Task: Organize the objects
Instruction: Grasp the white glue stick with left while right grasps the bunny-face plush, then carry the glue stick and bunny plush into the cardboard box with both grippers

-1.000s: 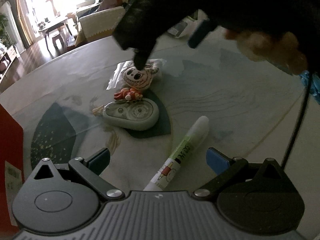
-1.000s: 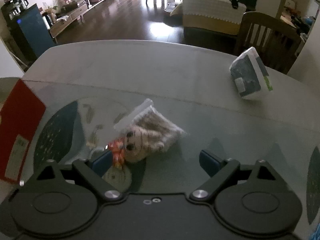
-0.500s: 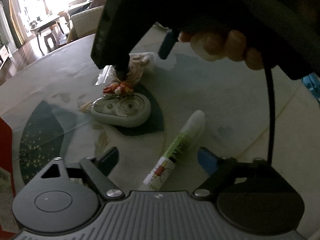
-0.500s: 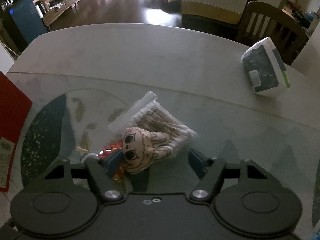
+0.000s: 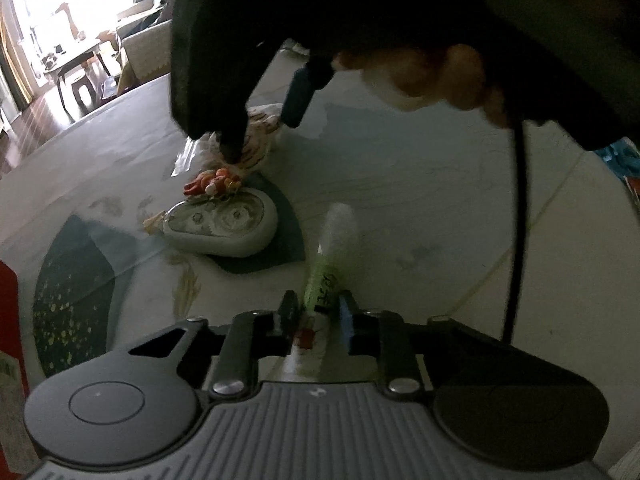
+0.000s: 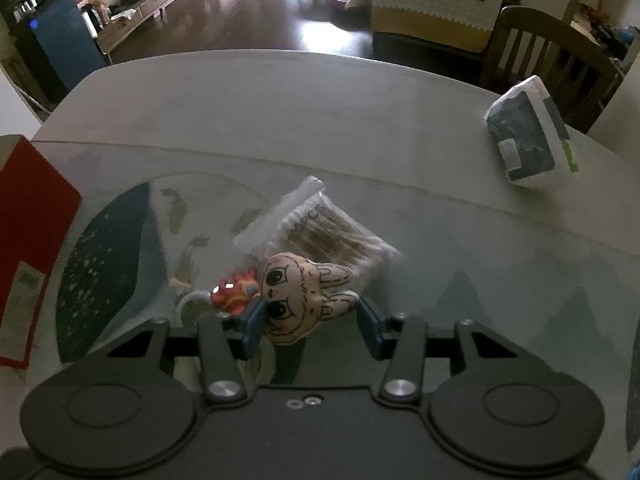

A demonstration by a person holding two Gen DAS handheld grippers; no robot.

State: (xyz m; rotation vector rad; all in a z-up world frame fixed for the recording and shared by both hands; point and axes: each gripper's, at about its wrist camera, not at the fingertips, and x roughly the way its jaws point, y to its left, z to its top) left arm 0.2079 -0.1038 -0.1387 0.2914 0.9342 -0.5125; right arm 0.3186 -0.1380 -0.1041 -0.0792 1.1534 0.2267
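A green-and-white marker pen [image 5: 326, 276] lies along the glass-topped table, and my left gripper [image 5: 318, 312] is shut on its lower half. A plush rabbit doll [image 6: 304, 292] lies between the pads of my right gripper [image 6: 312, 318], which stands open. Its left pad touches the doll's face and its right pad sits just beside the ear. From the left wrist view the right gripper [image 5: 266, 124] hangs over the same doll [image 5: 260, 140], held by a person's hand [image 5: 432, 76].
A small red figure [image 6: 236, 292] and a grey correction-tape dispenser [image 5: 224, 228] lie just left of the doll. Behind it lies a clear bag of cotton swabs [image 6: 320, 228]. A red box [image 6: 28, 248] stands at the left edge, a tissue pack [image 6: 528, 136] at the far right.
My left gripper moved forward and shut on the marker pen. My right gripper came down over the plush doll and its fingers narrowed around it.
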